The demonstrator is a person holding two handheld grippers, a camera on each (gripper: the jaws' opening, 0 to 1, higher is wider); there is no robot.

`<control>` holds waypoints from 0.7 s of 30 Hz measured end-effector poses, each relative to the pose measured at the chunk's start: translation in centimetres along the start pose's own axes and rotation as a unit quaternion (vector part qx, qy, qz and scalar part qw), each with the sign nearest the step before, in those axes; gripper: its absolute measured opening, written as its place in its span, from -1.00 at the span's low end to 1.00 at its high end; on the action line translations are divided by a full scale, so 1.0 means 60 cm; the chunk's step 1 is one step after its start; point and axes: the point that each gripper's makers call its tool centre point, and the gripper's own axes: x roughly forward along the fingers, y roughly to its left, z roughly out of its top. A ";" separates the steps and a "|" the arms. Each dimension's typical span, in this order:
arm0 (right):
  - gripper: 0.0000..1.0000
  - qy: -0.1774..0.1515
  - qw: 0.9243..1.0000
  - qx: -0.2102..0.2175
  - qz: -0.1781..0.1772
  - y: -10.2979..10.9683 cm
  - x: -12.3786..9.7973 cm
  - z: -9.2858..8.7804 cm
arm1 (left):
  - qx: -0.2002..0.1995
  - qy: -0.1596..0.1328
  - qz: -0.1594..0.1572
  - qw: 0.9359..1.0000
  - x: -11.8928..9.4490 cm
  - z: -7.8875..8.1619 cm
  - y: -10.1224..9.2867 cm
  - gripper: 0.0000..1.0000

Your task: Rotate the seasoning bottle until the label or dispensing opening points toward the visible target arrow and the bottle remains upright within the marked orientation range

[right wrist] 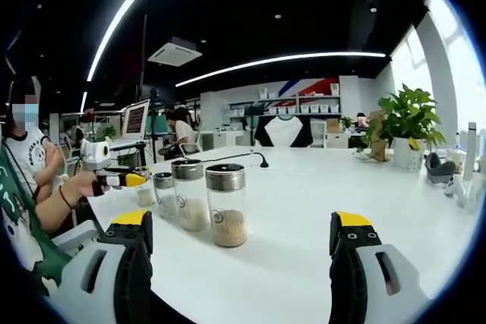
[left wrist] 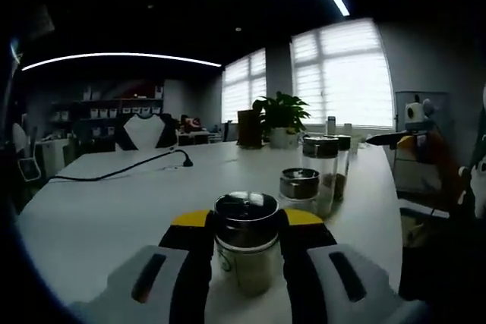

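The seasoning bottle is clamped upright between the left gripper fingers on the white worktop, presumably for turning. The right gripper is held wide apart, facing three other glass shakers. No target arrow can be seen.

- Daylight floods through the blinds in the left gripper view, blowing them out to white while the room beside them sinks into gloom.
- Ceiling strip lights bend into arcs under fisheye distortion in both views.
- The white table glows evenly in the right gripper view, with soft shadows beside the bottles.
- The bottle lid mirrors the ceiling; everything looks slightly soft.
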 end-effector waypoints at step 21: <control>0.99 0.002 1.000 0.002 -0.001 -0.004 -0.003 -0.006 | -0.009 -0.008 0.109 0.994 0.000 -0.001 0.004 -0.29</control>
